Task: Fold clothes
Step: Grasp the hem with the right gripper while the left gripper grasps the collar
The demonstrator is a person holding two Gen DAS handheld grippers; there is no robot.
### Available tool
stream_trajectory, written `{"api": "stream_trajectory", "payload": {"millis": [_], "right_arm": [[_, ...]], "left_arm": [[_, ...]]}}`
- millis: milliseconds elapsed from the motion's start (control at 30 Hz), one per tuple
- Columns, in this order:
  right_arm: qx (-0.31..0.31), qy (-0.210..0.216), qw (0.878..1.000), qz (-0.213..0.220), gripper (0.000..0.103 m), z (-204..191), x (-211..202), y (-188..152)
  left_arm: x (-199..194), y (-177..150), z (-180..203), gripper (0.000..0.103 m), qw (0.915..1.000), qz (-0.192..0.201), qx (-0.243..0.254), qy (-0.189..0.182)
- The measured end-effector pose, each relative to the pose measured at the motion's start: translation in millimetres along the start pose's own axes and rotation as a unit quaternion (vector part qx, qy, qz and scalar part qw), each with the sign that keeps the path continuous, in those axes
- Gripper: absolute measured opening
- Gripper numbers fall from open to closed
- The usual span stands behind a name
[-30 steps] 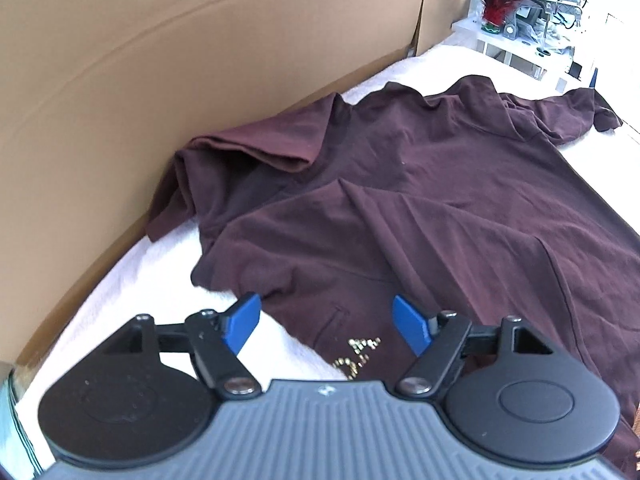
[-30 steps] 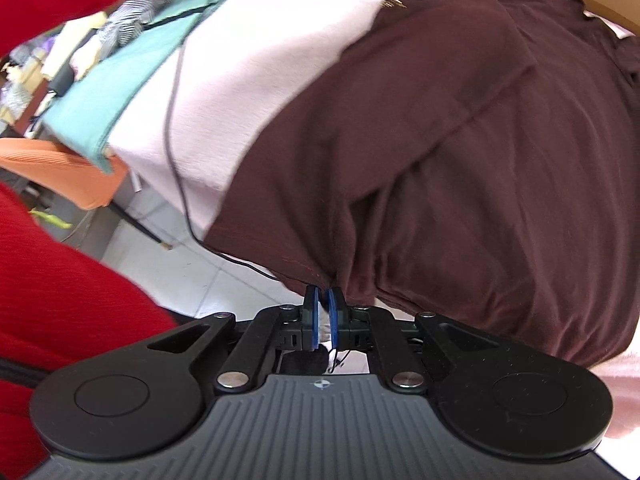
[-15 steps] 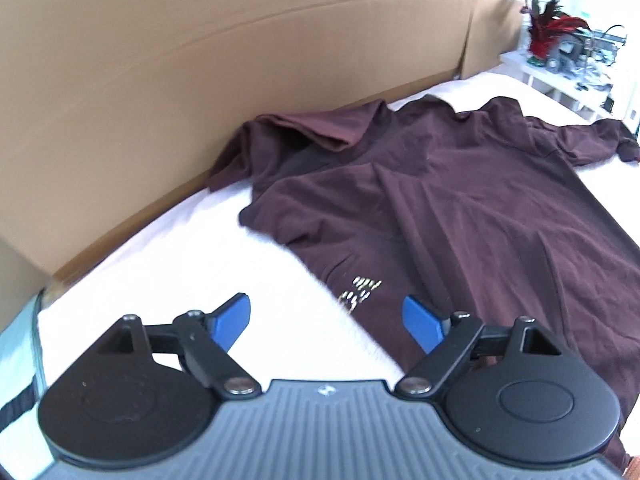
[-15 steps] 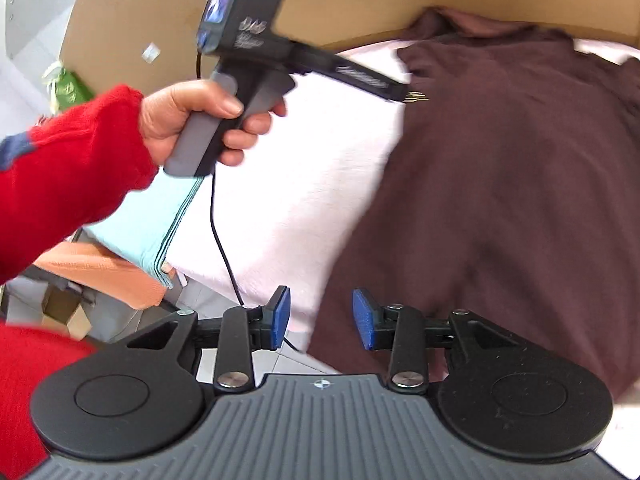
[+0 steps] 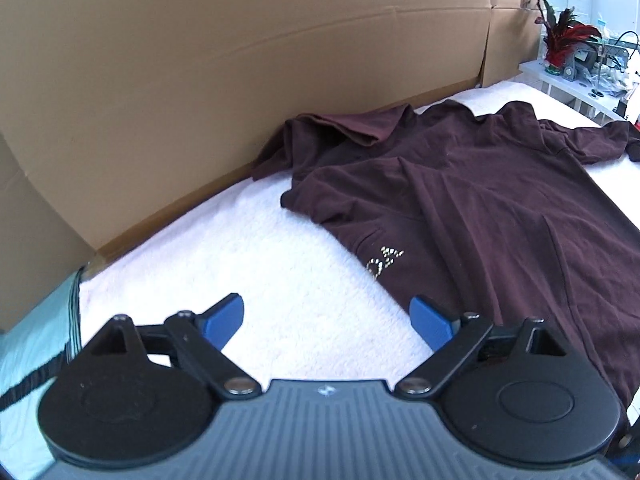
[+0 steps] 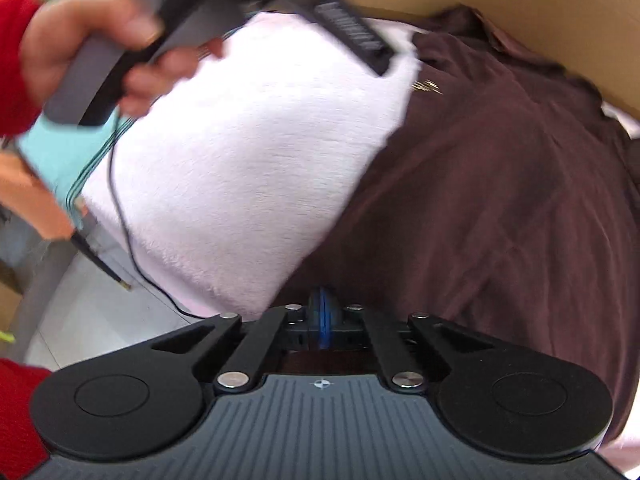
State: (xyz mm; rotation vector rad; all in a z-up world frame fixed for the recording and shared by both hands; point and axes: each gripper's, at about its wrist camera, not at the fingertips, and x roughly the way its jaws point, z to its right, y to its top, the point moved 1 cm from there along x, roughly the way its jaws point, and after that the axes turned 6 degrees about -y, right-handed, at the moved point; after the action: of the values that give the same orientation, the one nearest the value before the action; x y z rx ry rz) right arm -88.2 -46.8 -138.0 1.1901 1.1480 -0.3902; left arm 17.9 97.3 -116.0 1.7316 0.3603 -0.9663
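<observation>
**Cardboard-walled desk: right claw back on the hem as left claw backed off**

Cardboard sheeting [image 5: 200, 80] walled the far side of the white fleece desk [image 5: 280, 272] where the maroon shirt [image 5: 500, 208] lay spread, one sleeve bunched against the board. Half a second earlier your right claw [image 6: 323, 322] stood parted above the near hem; now its blue pads met, apparently clamped on that edge, which suggests a fold was being readied. Your left claw [image 5: 328, 318] stayed parted, holding nothing, and had drawn back over bare fleece beside the shirt's gold emblem [image 5: 384, 260]. Only the left view showed the bunched sleeve and the far shelf with a red plant [image 5: 568, 36]; only the right showed your left hand [image 6: 100, 40], red-sleeved, gripping its handle.
</observation>
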Motion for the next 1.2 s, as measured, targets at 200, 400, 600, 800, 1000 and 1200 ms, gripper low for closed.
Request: {"api": "stream_trajectory", "payload": {"millis": [200,400,600,800,1000,1200], "right_arm": [[0.045,0.040,0.998,0.009,0.012,13.8,-15.7,-1.9],[-0.082,-0.006,0.996,0.024,0.046,-31.7,3.4,-1.7],[-0.121,-0.032,0.992,0.031,0.029,-36.2,5.1,-7.5],[-0.019,0.024,0.999,0.024,0.012,-4.4,-18.0,-2.4],[-0.016,0.012,0.999,0.029,0.006,7.0,-29.8,-3.9],[-0.129,0.043,0.990,0.044,0.006,-4.9,-53.4,-10.0]], "left_arm": [[2.9,-14.3,2.5,0.092,0.9997,-0.015,-0.020,0.001],[3.2,-24.8,1.2,0.093,0.9982,-0.024,-0.049,0.026],[-2.6,-41.3,-18.0,0.094,0.9932,-0.038,-0.101,0.044],[-11.5,-53.9,-20.5,0.096,0.9923,-0.047,-0.103,0.051],[-14.5,-46.2,-11.2,0.097,0.9948,-0.036,-0.092,0.026],[-6.2,-21.6,2.9,0.096,0.9977,-0.020,-0.064,-0.015]]}}
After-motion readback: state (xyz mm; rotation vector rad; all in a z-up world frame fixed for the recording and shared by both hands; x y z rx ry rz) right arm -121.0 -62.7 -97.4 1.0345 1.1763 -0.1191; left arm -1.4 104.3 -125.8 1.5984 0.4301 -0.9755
